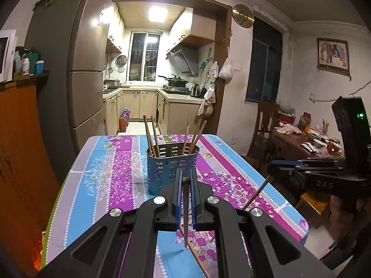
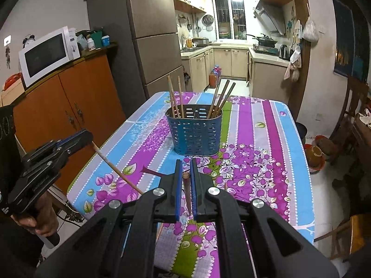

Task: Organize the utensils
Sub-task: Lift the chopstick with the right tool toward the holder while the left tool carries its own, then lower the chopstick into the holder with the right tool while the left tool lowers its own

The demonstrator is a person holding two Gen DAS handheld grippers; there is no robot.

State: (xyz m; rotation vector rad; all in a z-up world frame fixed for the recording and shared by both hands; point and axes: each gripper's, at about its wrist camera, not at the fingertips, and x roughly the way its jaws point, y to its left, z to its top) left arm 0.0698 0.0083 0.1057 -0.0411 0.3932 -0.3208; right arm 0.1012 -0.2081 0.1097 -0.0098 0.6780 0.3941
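A blue perforated utensil holder (image 1: 172, 169) (image 2: 194, 134) stands on the floral tablecloth with several wooden chopsticks (image 1: 151, 136) (image 2: 175, 97) upright in it. My left gripper (image 1: 185, 175) is shut on a wooden chopstick (image 1: 186, 210), just in front of the holder; it also shows at the left of the right wrist view (image 2: 89, 139) with its chopstick (image 2: 116, 170) slanting down. My right gripper (image 2: 186, 165) is shut on another chopstick (image 2: 187, 194), short of the holder; it shows at the right of the left wrist view (image 1: 270, 168) with its chopstick (image 1: 257, 192).
The table (image 1: 111, 173) (image 2: 266, 139) has edges on the left and right. A loose chopstick (image 1: 197, 257) lies near the front edge. An orange cabinet (image 2: 69, 106) with a microwave (image 2: 46, 55) stands left; a chair (image 1: 266, 125) and a cluttered table (image 1: 308, 139) stand right.
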